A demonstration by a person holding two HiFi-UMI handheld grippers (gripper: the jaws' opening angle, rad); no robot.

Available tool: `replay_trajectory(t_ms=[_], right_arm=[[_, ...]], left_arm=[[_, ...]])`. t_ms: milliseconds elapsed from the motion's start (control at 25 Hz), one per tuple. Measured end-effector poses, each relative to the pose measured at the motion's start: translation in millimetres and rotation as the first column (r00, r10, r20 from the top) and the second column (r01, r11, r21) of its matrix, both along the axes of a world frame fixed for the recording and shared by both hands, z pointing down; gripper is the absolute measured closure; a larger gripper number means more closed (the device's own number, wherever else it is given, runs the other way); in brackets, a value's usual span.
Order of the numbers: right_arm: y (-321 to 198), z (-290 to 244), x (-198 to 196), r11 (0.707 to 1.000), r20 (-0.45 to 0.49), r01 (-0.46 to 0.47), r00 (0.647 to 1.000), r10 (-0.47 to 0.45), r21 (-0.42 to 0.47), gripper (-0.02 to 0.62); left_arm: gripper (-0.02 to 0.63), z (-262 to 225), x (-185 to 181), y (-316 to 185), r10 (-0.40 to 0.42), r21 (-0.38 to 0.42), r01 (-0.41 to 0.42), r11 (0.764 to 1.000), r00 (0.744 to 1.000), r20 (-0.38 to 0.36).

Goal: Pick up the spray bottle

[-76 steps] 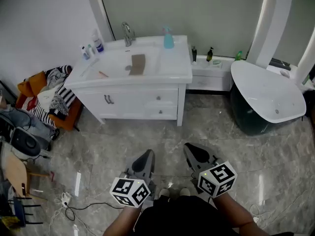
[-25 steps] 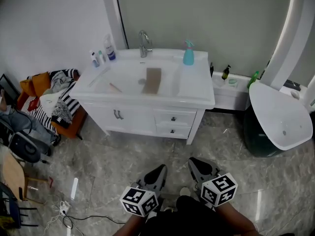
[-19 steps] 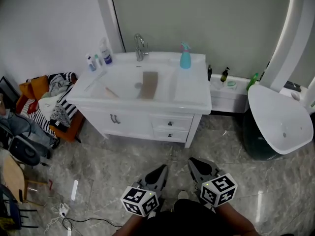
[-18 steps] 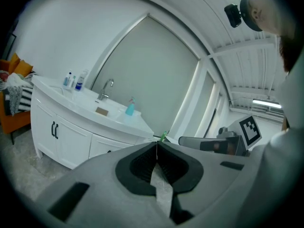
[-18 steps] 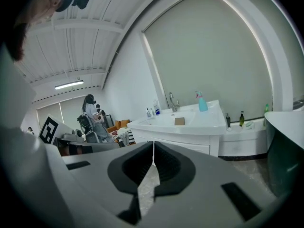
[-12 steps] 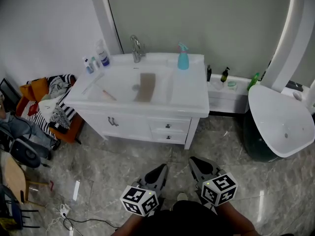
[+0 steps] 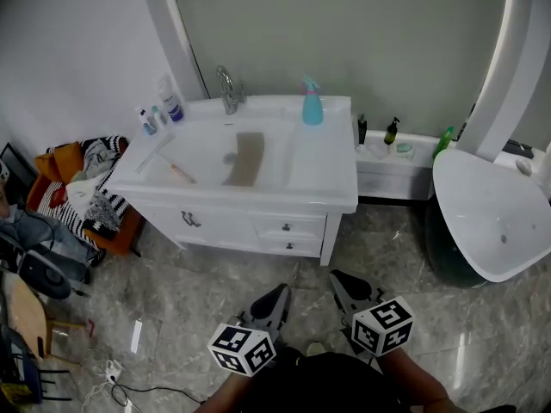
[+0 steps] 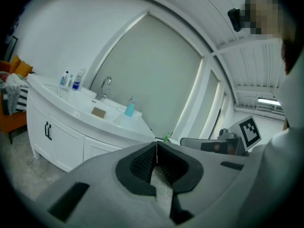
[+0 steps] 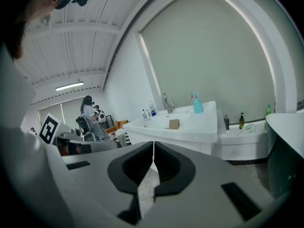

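Note:
A teal spray bottle (image 7: pixel 312 102) with a pink nozzle stands upright at the back right of the white vanity top (image 7: pixel 323 175), right of the tap (image 7: pixel 227 89). It also shows in the left gripper view as the spray bottle (image 8: pixel 129 108) and in the right gripper view as the spray bottle (image 9: pixel 197 104). My left gripper (image 7: pixel 277 295) and right gripper (image 7: pixel 340 280) hang low over the floor, well short of the vanity. Both are shut with nothing between the jaws, as the left gripper (image 8: pixel 156 148) and right gripper (image 9: pixel 153 148) views show.
Small bottles (image 7: pixel 161 110) stand at the vanity's back left; a brown cloth (image 7: pixel 244 158) lies in the basin. A white tub (image 7: pixel 495 222) sits to the right, with a low ledge of bottles (image 7: pixel 389 140) between. Clothes (image 7: pixel 86 179) and a chair (image 7: pixel 26 317) crowd the left floor.
The vanity has slid left and lower in the head view as I come toward it. Both grippers have stayed shut and low in front of me.

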State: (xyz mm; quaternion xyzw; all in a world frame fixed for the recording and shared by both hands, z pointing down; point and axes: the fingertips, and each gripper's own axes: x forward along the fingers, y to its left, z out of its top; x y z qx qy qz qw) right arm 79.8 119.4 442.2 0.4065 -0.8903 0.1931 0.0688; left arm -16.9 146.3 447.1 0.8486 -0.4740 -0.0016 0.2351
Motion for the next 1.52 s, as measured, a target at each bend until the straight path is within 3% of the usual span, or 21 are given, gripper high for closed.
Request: replay_trajectory(t_ms=[480,1520], right_arm=[[-28.0,7.8,7.5,1.000,0.009,-0.003,1.000,0.004,-0.030,0.588],[-146.6,2.9,-40.4,0.997,-0.023,-0.062,0.998,0.061,-0.046,0.588]], left_arm=[[0.599,2.9,5.6,-28.1,-0.001,-0.015,0.001,1.000,1.000,0.004],[0.599,0.5,-41.9,-156.6,0.062,-0.040,-0.063,0.997,0.997,-0.035]])
